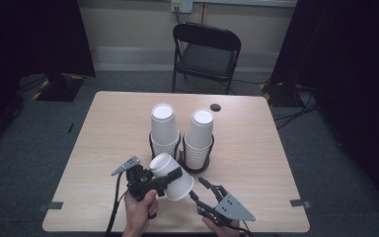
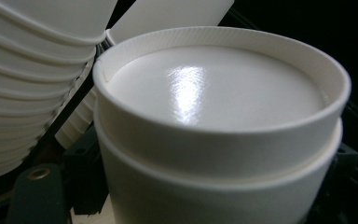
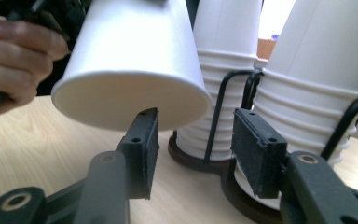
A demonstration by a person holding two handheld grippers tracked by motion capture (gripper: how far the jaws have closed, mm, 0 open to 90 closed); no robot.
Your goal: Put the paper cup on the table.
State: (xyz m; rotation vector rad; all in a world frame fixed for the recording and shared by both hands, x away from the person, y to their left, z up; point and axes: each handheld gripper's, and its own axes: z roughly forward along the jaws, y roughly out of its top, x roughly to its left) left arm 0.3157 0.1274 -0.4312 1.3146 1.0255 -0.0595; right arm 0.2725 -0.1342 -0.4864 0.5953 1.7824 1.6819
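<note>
Left hand (image 1: 140,210): coming in from the near table edge, gripping the left gripper (image 1: 165,178) angled up to the right.
Left gripper: jaws clamping an upturned white cup (image 1: 171,177), tilted, lifted above the table (image 1: 103,148).
Cup stacks (image 1: 164,131): standing upside down in two black wire holders (image 3: 214,135) mid-table, just behind the lifted cup.
Right gripper (image 1: 207,186): lying low near the front edge, jaws parted and empty, pointing toward the cup's rim.

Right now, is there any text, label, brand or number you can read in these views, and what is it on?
None readable.
The cup in the left gripper is plain white.
Both cup stacks are unprinted.
The wall outlet shows no legible marking.
The right gripper jaws carry no lettering.
</note>
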